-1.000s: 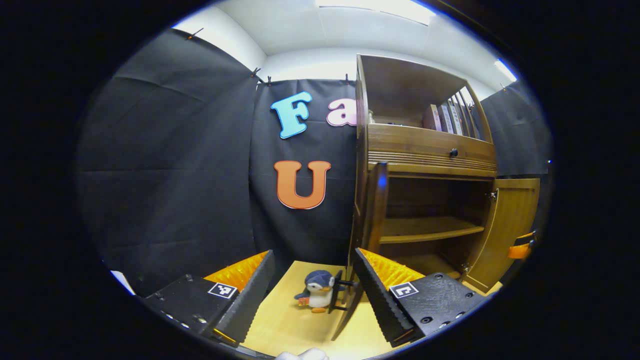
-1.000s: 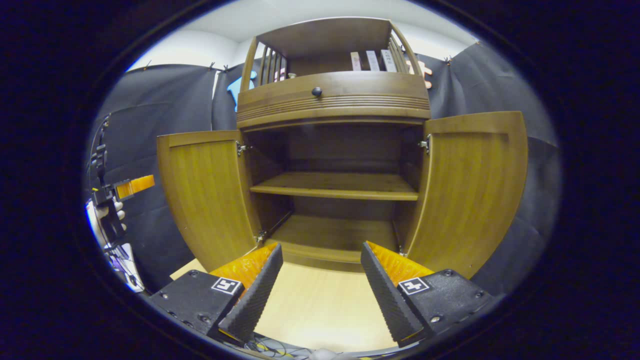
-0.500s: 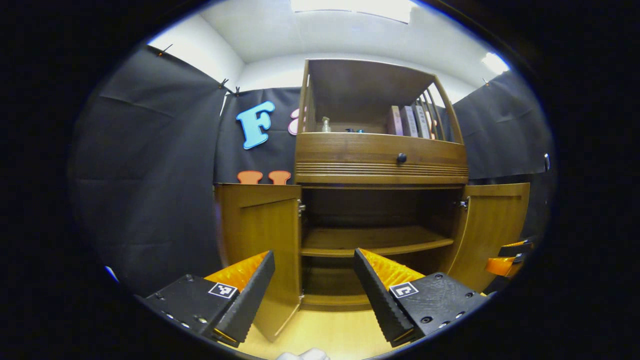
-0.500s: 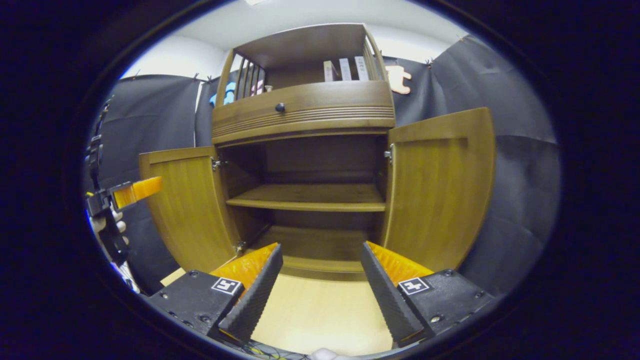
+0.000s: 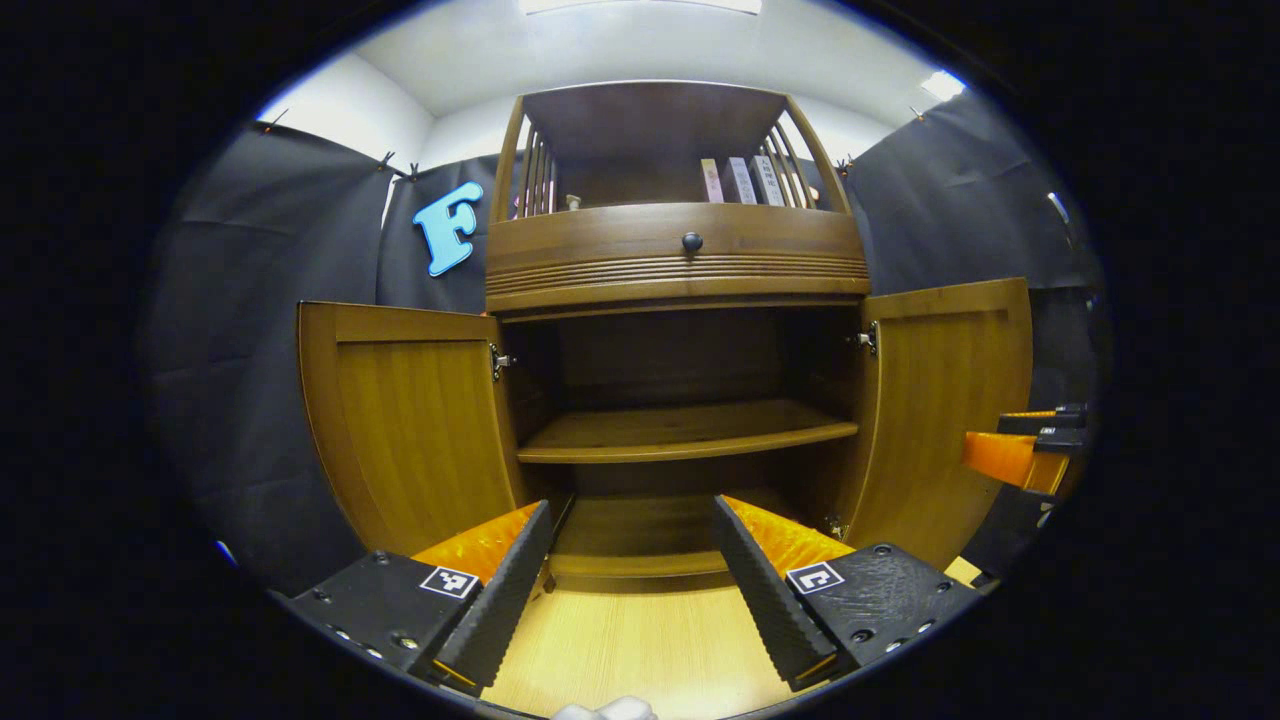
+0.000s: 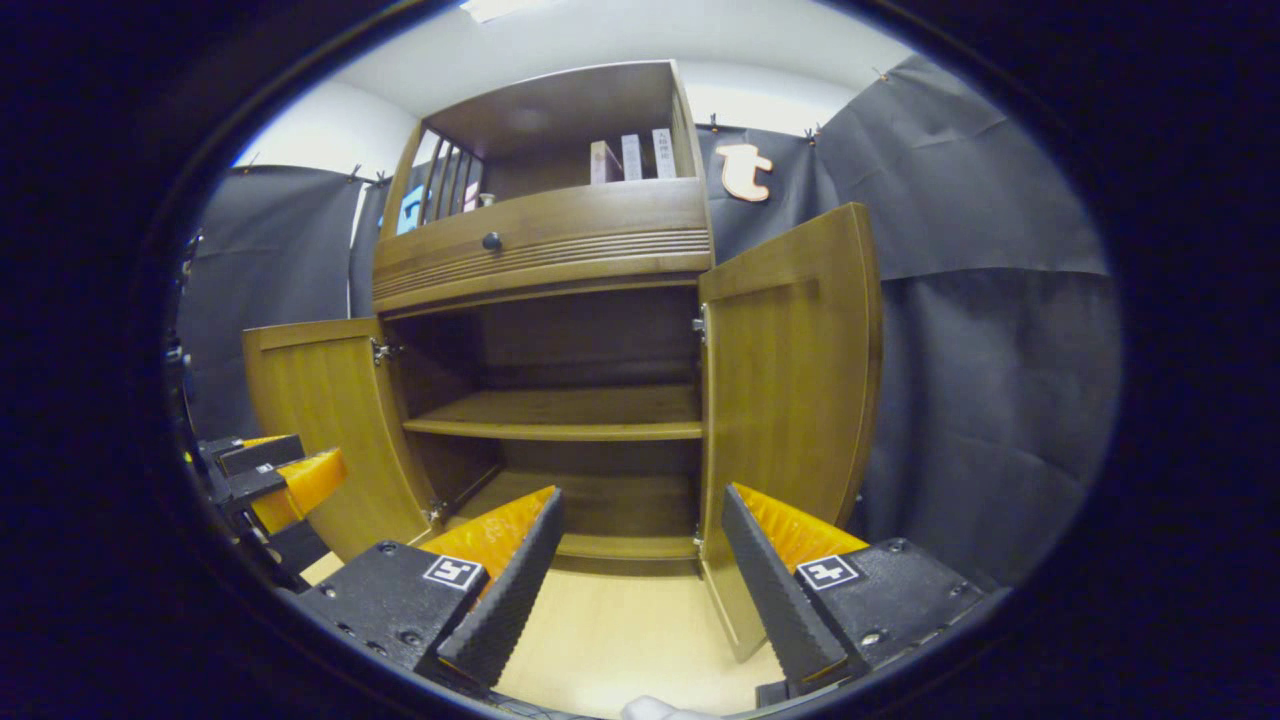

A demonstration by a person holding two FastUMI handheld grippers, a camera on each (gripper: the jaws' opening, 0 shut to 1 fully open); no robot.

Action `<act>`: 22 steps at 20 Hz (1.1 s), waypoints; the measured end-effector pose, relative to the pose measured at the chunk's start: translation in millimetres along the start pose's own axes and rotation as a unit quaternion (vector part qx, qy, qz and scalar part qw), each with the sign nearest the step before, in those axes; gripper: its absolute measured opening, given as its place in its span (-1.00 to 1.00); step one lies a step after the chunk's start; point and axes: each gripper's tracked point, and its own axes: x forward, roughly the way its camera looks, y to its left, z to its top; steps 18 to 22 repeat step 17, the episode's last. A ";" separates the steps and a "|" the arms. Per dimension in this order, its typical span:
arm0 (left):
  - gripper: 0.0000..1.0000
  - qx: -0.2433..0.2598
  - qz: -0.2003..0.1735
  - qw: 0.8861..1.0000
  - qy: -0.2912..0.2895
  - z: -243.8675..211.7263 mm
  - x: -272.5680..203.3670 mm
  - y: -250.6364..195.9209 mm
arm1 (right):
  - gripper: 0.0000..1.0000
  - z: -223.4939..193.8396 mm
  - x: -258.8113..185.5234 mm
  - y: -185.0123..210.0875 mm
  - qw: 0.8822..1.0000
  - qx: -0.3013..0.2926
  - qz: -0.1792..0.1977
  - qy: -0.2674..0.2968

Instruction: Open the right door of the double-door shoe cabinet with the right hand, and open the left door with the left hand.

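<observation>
The brown wooden shoe cabinet stands on a light wood floor with both lower doors swung wide. Its left door and right door hang outward, baring an inner shelf. My left gripper is open and holds nothing, a short way in front of the cabinet's base. The right gripper shows at the far right, beside the right door. In the right gripper view, the cabinet, left door and right door appear. My right gripper is open and empty. The left gripper sits at the left edge.
A drawer with a round dark knob sits above the doors. Books stand on the top open shelf. Black cloth walls close in on both sides. The light wood floor stretches in front of the cabinet.
The left gripper view has swung from the left wall and a toy penguin round to face the cabinet squarely. The right gripper view has drifted rightwards. Both doors stay wide.
</observation>
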 end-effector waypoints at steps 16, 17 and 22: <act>0.92 -0.001 0.009 1.000 -0.012 13.5 7.0 27.8 | 0.99 10.0 3.8 8.9 1.000 -0.013 -0.017 -0.009; 0.92 0.000 0.007 1.000 -0.011 13.7 7.4 28.8 | 0.99 9.4 3.7 10.2 1.000 -0.013 -0.019 -0.008; 0.92 0.000 0.007 1.000 -0.011 13.7 7.4 28.8 | 0.99 9.4 3.7 10.2 1.000 -0.013 -0.019 -0.008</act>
